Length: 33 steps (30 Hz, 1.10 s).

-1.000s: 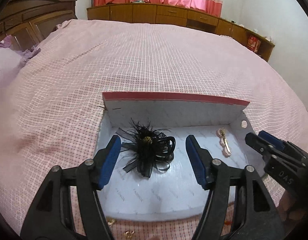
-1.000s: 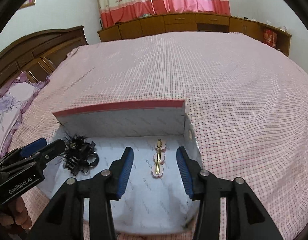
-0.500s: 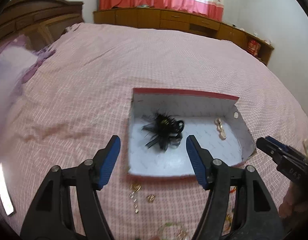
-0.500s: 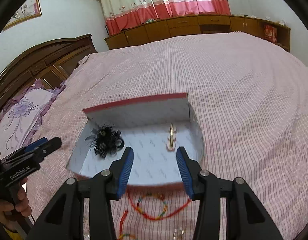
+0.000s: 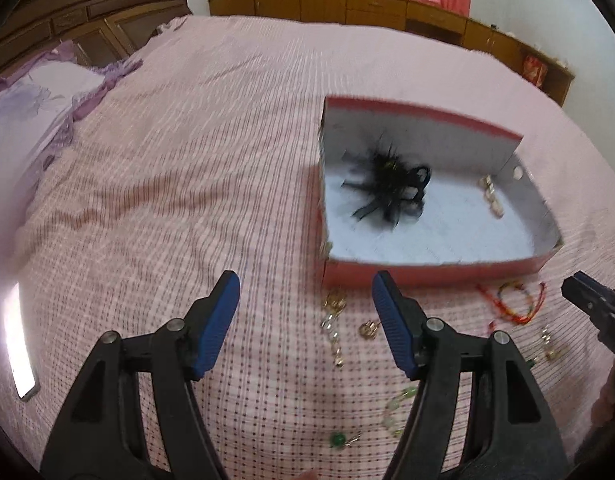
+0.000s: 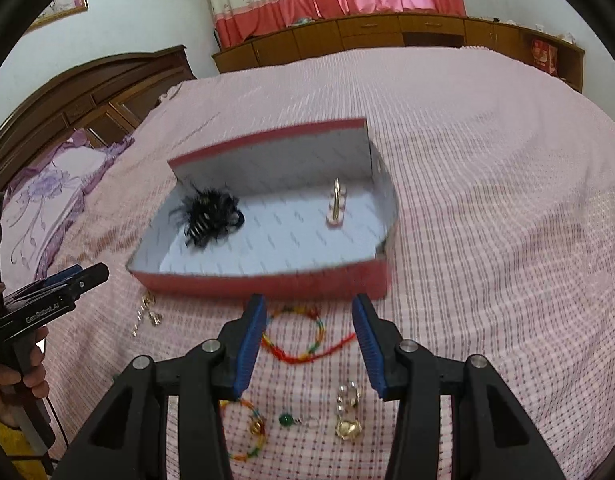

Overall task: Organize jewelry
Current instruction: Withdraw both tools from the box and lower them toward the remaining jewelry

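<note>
Both grippers pulled back from red box (image 6: pixel 267 284), left gripper (image 5: pixel 305 304) and right gripper (image 6: pixel 309 332) open, empty, beaded bracelet (image 6: pixel 303 336) beneath.

The only lettering you could read was "GenRobot.AI", printed white along the side of your left gripper (image 6: pixel 59 280).

Both grippers have drawn back from over the red box (image 6: pixel 267 284), which now sits farther off in both views. The left gripper (image 5: pixel 306 322) and right gripper (image 6: pixel 309 346) hang above the bedspread (image 5: pixel 147 200), where a red cord bracelet (image 6: pixel 307 344) and gold earrings (image 5: pixel 333 308) have come into view.
</note>
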Tool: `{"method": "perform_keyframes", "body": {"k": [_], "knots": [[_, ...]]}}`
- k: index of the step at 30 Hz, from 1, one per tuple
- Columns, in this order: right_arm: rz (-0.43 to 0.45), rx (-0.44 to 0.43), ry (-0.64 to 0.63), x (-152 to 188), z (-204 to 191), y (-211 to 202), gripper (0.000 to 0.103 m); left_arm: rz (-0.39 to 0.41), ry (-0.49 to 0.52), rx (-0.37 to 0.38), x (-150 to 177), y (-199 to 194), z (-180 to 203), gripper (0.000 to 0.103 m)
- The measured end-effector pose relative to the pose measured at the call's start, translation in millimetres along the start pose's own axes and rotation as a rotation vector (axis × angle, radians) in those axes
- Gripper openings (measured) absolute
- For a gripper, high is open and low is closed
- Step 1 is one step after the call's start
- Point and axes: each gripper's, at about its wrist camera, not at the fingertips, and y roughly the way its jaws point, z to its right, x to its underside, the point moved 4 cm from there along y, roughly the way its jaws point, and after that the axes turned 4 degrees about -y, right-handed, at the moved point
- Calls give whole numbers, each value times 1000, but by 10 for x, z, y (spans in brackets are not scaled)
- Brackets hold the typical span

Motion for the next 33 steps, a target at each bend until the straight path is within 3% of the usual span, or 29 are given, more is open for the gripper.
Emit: {"method": "perform_keyframes", "body": {"k": [10,15,25,28,33], "knots": [[-72,1,30,190,73,298,48,-66,55,-1,176,322,54,59],[-94,18,6,235,40,434,48,-113,72,-11,254,538,58,48],[-103,41,-21,264,4,611,47,-112,62,23,309,700,50,46],[-100,54,-28,252,-6,645,42,-106,61,35,342,690,49,42],[-92,45,-37,269,-42,635,17,-94,82,39,411,589,53,18]]}}
